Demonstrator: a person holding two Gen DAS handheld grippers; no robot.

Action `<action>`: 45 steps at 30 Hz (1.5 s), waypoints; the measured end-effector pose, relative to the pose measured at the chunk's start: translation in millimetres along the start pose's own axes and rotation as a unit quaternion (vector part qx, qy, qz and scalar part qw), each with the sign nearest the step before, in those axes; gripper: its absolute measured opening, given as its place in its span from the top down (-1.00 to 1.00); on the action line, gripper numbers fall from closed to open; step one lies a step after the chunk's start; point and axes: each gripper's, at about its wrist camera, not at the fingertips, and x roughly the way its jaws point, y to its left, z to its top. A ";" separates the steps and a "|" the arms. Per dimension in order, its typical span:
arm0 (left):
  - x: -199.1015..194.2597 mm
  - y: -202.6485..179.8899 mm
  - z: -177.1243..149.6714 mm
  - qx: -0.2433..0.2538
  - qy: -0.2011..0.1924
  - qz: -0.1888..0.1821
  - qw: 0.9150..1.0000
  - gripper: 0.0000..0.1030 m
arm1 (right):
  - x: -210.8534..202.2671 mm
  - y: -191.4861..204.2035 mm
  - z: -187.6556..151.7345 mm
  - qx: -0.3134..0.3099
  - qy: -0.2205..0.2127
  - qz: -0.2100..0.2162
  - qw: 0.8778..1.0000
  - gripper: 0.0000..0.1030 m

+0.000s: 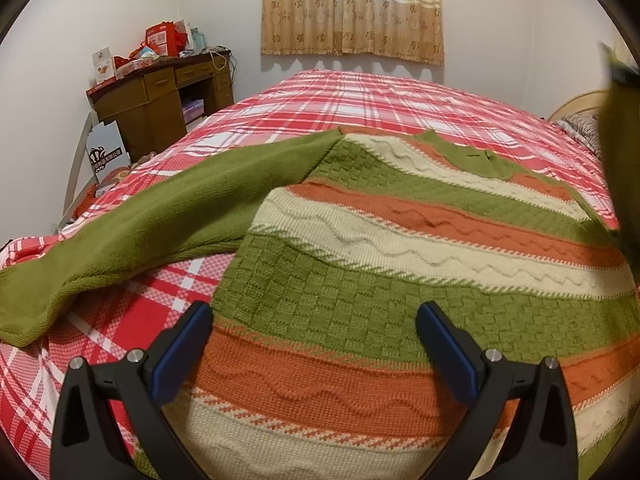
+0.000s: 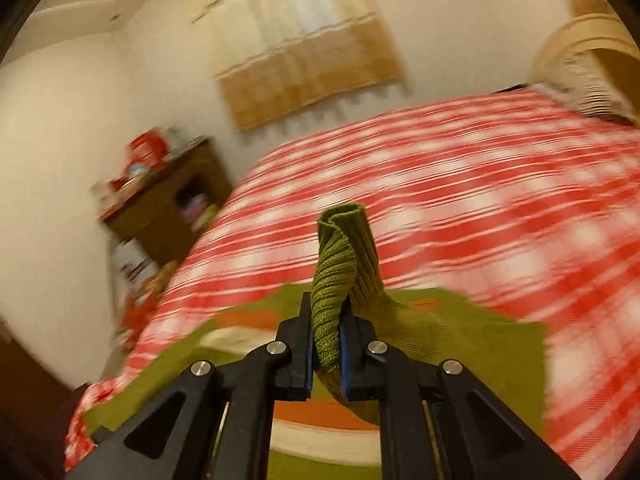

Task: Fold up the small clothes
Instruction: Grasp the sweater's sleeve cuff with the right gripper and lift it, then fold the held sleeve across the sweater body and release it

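A knitted sweater (image 1: 360, 264) with green, orange and cream stripes lies flat on the bed. Its green left sleeve (image 1: 132, 236) stretches out to the left. My left gripper (image 1: 314, 312) is open and empty, its jaws wide apart just above the sweater's lower part. My right gripper (image 2: 326, 312) is shut on the ribbed green cuff of the other sleeve (image 2: 344, 264), held up above the sweater body (image 2: 248, 320). That lifted sleeve shows as a dark green blur in the left wrist view (image 1: 624, 160) at the right edge.
The bed has a red and white plaid cover (image 1: 360, 100). A wooden desk (image 1: 160, 100) piled with boxes stands at the far left by the wall. A curtained window (image 1: 352, 8) is behind the bed. A headboard and pillow (image 1: 580, 116) are at the right.
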 end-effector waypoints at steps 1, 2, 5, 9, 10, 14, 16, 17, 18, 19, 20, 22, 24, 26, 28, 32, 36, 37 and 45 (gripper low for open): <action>-0.1 -0.1 -0.3 0.000 0.000 0.000 1.000 -1.00 | 12.4 8.2 -3.8 -0.006 0.008 0.012 1.000 0.82; -0.1 0.3 -0.4 0.000 -0.001 -0.001 1.000 -1.00 | 27.1 19.4 -8.3 -0.013 0.017 0.028 0.999 0.82; -0.7 1.3 -0.9 -0.003 -0.005 -0.006 1.000 -1.00 | 70.6 52.1 -26.4 -0.031 0.050 0.078 0.995 0.82; -1.0 3.3 -1.5 -0.008 -0.009 -0.013 1.000 -1.00 | 123.7 84.6 -56.1 -0.049 0.101 0.107 0.988 0.82; -1.6 4.2 -1.9 -0.009 -0.010 -0.014 1.000 -1.00 | 133.9 88.7 -62.7 -0.047 0.113 0.114 0.986 0.82; -1.3 4.9 -2.4 -0.009 -0.013 -0.015 1.000 -1.00 | 165.4 96.8 -80.3 -0.050 0.145 0.156 0.976 0.81; -1.1 5.0 -2.5 -0.009 -0.014 -0.014 1.000 -1.00 | 173.5 95.1 -88.2 -0.043 0.152 0.174 0.972 0.75; -1.0 4.6 -2.6 -0.008 -0.014 -0.014 1.000 -1.00 | 176.7 95.2 -90.6 -0.037 0.159 0.185 0.969 0.74; -0.6 4.2 -2.8 -0.008 -0.014 -0.013 1.000 -1.00 | 181.1 95.2 -92.8 -0.029 0.171 0.198 0.965 0.71; -0.8 4.4 -3.0 -0.008 -0.015 -0.013 1.000 -1.00 | 184.7 95.8 -95.1 -0.020 0.184 0.209 0.960 0.64; -0.8 4.2 -2.9 -0.008 -0.015 -0.014 1.000 -1.00 | 185.1 95.3 -95.0 -0.011 0.194 0.218 0.956 0.48; -0.7 4.0 -3.0 -0.007 -0.015 -0.013 1.000 -1.00 | 179.9 94.9 -93.6 0.003 0.190 0.243 0.951 0.43; -0.9 3.7 -3.2 -0.007 -0.015 -0.012 1.000 -1.00 | 162.6 94.1 -86.5 -0.012 0.167 0.241 0.956 0.43; -0.5 3.7 -3.1 -0.007 -0.015 -0.012 1.000 -1.00 | 142.9 88.2 -82.9 -0.032 0.144 0.219 0.964 0.43; -0.5 3.5 -3.1 -0.006 -0.015 -0.011 1.000 -1.00 | 122.1 74.6 -84.4 -0.052 0.129 0.174 0.975 0.43; -1.0 3.4 -3.4 -0.006 -0.014 -0.010 1.000 -1.00 | 80.8 28.4 -99.3 -0.065 0.099 0.082 0.989 0.43; -1.8 1.7 -3.2 -0.004 -0.012 -0.007 1.000 -1.00 | 40.0 -30.8 -114.2 -0.047 0.075 -0.003 0.996 0.43; -1.9 1.7 -3.6 -0.003 -0.012 -0.006 1.000 -1.00 | 30.7 -45.7 -116.3 -0.038 0.070 -0.020 0.997 0.43; -1.9 0.6 -3.1 0.000 -0.009 0.001 1.000 -1.00 | 3.9 -125.7 -138.1 0.058 0.086 -0.071 0.992 0.51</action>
